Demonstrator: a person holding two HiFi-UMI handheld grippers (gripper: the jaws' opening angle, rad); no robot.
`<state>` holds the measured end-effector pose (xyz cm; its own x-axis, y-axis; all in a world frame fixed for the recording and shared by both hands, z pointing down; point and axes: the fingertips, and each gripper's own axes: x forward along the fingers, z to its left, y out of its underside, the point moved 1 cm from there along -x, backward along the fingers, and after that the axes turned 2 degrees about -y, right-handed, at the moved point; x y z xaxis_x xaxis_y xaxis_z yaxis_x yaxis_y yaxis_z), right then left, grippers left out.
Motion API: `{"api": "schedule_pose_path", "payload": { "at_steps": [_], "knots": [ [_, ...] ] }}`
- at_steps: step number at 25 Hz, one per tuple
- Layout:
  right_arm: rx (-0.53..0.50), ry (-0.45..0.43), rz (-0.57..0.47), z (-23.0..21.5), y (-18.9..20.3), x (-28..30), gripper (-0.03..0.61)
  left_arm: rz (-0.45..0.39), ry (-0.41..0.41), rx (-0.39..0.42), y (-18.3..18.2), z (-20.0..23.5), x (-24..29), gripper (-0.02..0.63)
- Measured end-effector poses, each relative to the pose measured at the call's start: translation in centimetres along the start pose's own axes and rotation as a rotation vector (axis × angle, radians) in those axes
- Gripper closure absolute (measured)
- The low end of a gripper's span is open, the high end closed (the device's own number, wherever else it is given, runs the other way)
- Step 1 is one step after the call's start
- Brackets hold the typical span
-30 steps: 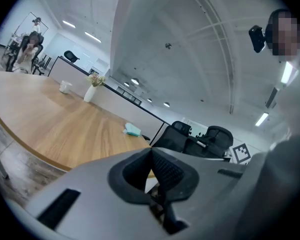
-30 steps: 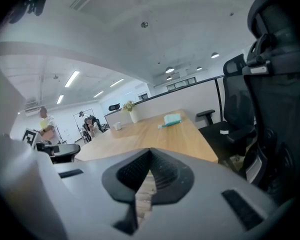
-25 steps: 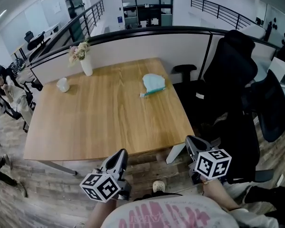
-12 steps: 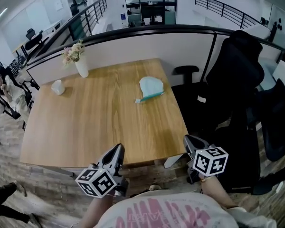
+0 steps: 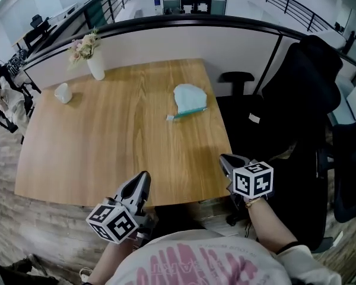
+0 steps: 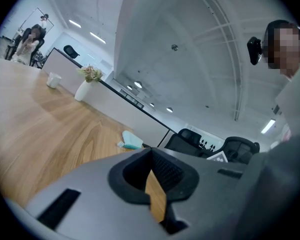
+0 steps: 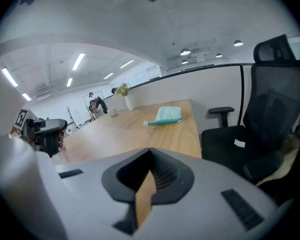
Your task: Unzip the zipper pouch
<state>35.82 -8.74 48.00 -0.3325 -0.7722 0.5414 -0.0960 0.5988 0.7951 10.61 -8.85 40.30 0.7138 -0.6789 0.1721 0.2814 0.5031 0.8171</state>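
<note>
Wood-grain bench (image 5: 107, 141) fills most of your head view, with a low grey partition (image 5: 184, 43) along its far edge. To its right stands a black office chair (image 5: 296, 100), its armrest just beside the bench's far right corner.

Your left tool (image 5: 143, 176) is at the near edge of the bench, tips just over the wood. Its jaws are pressed together with nothing between them. Your right tool (image 5: 223, 158) sits by the near right corner, jaws likewise closed and empty.

Next in size is the zipper pouch (image 5: 188, 97), pale blue-green. It lies flat on the far right part of the bench, near the right edge and well apart from both tools. A darker teal strip runs along its near side and ends in a small white tab at the left.

A white vase of flowers (image 5: 95, 67) stands upright at the far left by the partition. A small white cup (image 5: 63, 92) sits near it, closer to the left edge.
</note>
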Motion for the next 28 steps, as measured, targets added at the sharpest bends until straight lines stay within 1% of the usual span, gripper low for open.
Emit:
{"api": "schedule_pose_path", "payload": {
  "at_steps": [5, 9, 12, 14, 16, 17, 20, 22, 24, 28],
  "knots": [
    [0.0, -0.036, 0.045, -1.9, -1.6, 5.1, 0.581, -0.02, -0.01, -0.029, -2.2, 2.5, 3.1, 0.614],
    [-0.068, -0.05, 0.111, -3.5, -3.4, 9.6, 0.581, -0.01, -0.045, -0.029, -3.9, 4.7, 5.6, 0.614],
    [-0.169, -0.04, 0.182, -4.6, -4.9, 13.1, 0.581, -0.023, -0.067, -0.042, -5.4, 6.5, 6.7, 0.614],
    [-0.272, -0.045, 0.229, -5.2, -6.0, 15.0, 0.581, -0.023, -0.093, -0.046, -5.8, 7.8, 7.1, 0.614],
    [-0.398, -0.059, 0.272, -5.7, -7.2, 16.8, 0.58, -0.015, -0.128, -0.054, -5.7, 9.2, 7.5, 0.614],
    [-0.463, -0.069, 0.295, -5.8, -7.8, 17.7, 0.564, -0.012, -0.147, -0.063, -5.5, 9.9, 7.6, 0.614],
    [-0.637, -0.103, 0.365, -5.8, -8.7, 20.2, 0.483, -0.002, -0.203, -0.093, -4.9, 11.8, 7.6, 0.614],
    [-0.74, -0.11, 0.392, -5.8, -9.0, 21.8, 0.435, 0.01, -0.226, -0.108, -4.6, 12.8, 7.6, 0.614],
    [-0.811, -0.121, 0.425, -5.9, -9.2, 23.1, 0.362, 0.018, -0.235, -0.118, -4.4, 13.6, 7.7, 0.614],
    [-0.894, -0.131, 0.462, -6.0, -9.8, 25.0, 0.263, 0.031, -0.235, -0.12, -4.4, 14.5, 8.2, 0.614]
  ]
}}
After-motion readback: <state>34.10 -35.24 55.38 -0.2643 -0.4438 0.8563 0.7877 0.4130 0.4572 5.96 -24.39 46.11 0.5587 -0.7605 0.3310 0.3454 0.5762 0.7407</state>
